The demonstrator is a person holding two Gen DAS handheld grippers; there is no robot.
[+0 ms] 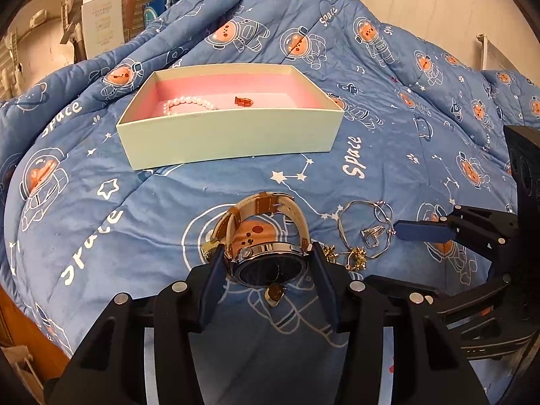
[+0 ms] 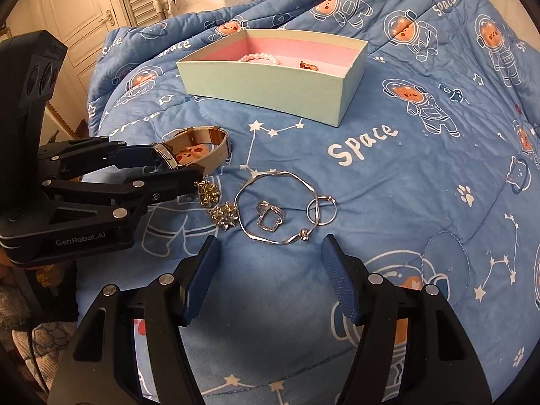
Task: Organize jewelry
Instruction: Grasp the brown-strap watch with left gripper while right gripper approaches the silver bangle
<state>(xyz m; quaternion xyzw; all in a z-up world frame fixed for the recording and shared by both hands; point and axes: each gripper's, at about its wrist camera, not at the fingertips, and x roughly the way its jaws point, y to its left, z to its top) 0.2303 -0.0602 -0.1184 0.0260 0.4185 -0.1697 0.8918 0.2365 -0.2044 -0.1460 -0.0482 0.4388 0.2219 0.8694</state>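
My left gripper [image 1: 268, 260] is shut on the case of a wristwatch [image 1: 270, 263] with a tan leather strap, low over the blue quilt; it also shows in the right wrist view [image 2: 175, 168] holding the watch [image 2: 195, 150]. My right gripper [image 2: 268, 253] is open and empty, just short of a silver bangle [image 2: 276, 207], a silver ring [image 2: 268, 217] inside it and a thin ring [image 2: 322, 211]. Two gold floral earrings [image 2: 216, 202] lie left of the bangle. The pale green box [image 2: 270, 82] with pink lining holds a pearl bracelet [image 2: 260, 58] and an amber piece [image 2: 308, 65].
The quilt [image 2: 422, 175] with astronaut-bear print covers the whole bed, bunched up behind the box. A white carton [image 1: 101, 17] and shutters stand beyond the bed. White doors [image 2: 77, 10] are at far left. A small gold-brown bead [image 1: 275, 293] lies below the watch.
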